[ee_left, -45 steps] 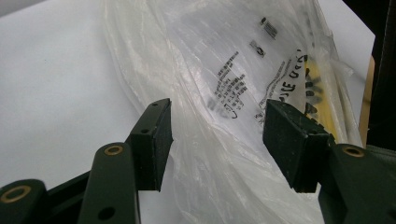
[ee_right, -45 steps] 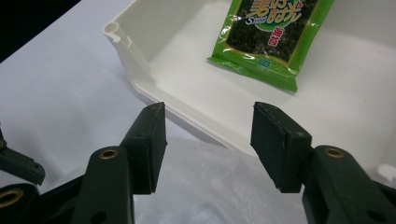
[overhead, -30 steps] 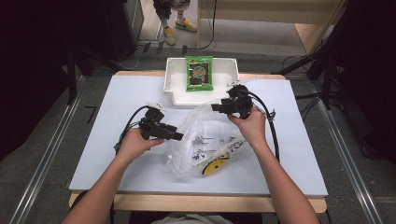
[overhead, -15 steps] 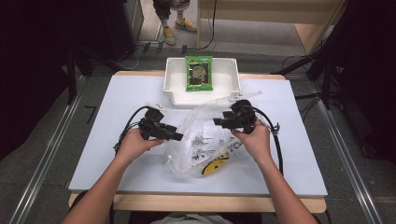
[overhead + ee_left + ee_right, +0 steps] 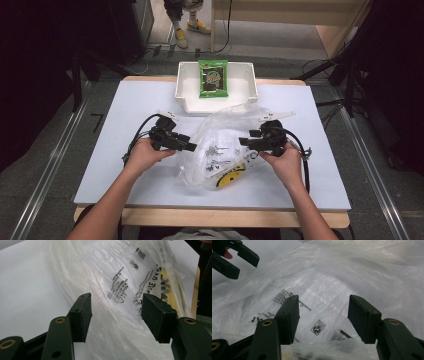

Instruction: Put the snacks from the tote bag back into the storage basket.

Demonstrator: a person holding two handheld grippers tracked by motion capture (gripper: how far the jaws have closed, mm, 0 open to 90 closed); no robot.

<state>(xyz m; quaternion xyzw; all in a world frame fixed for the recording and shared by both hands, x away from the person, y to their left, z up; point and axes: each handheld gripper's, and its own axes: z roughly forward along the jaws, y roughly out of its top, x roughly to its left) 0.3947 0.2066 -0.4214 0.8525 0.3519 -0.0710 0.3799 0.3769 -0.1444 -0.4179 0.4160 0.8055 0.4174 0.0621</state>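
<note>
The clear plastic bag lies crumpled on the white table, just in front of the white bin that holds a green snack packet, and everything here turns on that bag. As I judge it, the step in hand is getting a two-sided hold on the bag's film so it can be opened or lifted. The left gripper sits at the bag's left edge, pointing level toward its middle, with the person's left hand wrapped over the body and the forearm running back toward the near table edge. In the left gripper view its jaws stand apart with a fold of the film bulging up between them, the pads not pressing on it, so it is released. The right gripper is at the bag's right side, aimed leftward over the film, the right hand behind it; in the right gripper view its jaws are also spread, hanging over the printed panel and grasping nothing, and they have just been opening a little wider. The next move calls for each gripper to settle onto a raised fold and close on a single layer, without pinning both walls of the bag together.
</note>
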